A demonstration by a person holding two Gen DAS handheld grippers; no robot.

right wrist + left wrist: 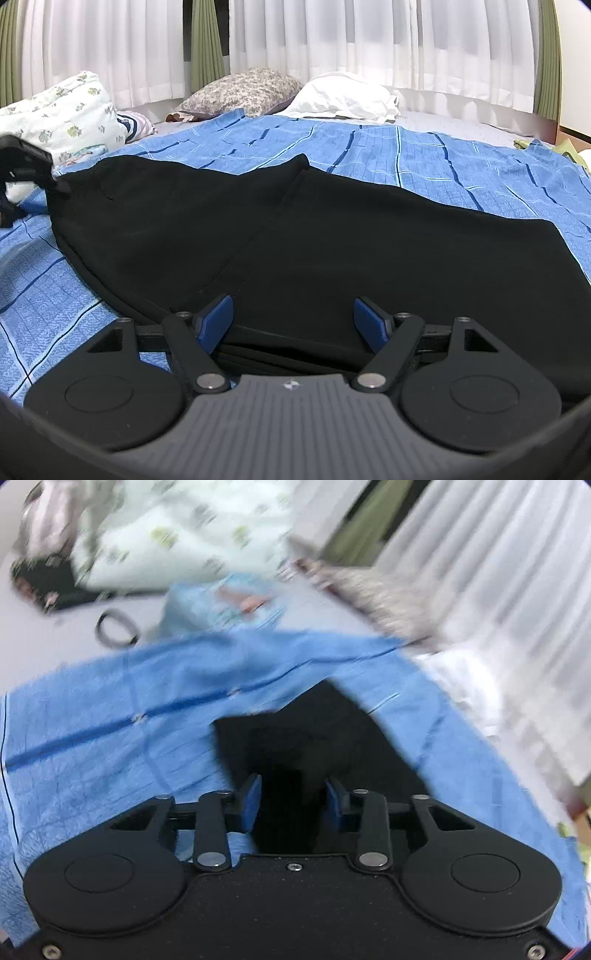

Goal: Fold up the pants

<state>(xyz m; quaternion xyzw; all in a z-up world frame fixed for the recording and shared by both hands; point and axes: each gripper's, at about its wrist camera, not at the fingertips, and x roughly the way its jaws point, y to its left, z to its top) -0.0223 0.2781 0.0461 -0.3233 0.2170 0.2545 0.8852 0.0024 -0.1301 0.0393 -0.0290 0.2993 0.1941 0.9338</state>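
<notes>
Black pants [295, 236] lie spread on a blue striped bed cover [424, 155], folded lengthwise with a seam running down the middle. My right gripper [293, 321] is open, its blue pads either side of the near edge of the pants. My left gripper [291, 797] shows in its own blurred view with the jaws partly apart and black pants cloth [295, 738] between and ahead of them. In the right wrist view the left gripper [22, 162] sits at the far left corner of the pants and the cloth looks pulled up there.
A floral pillow [243, 92], a white pillow [343, 98] and a patterned quilt [62, 107] lie at the head of the bed under white curtains [332, 37]. A dark bag [48, 583] and a black ring [116, 629] lie beyond the cover.
</notes>
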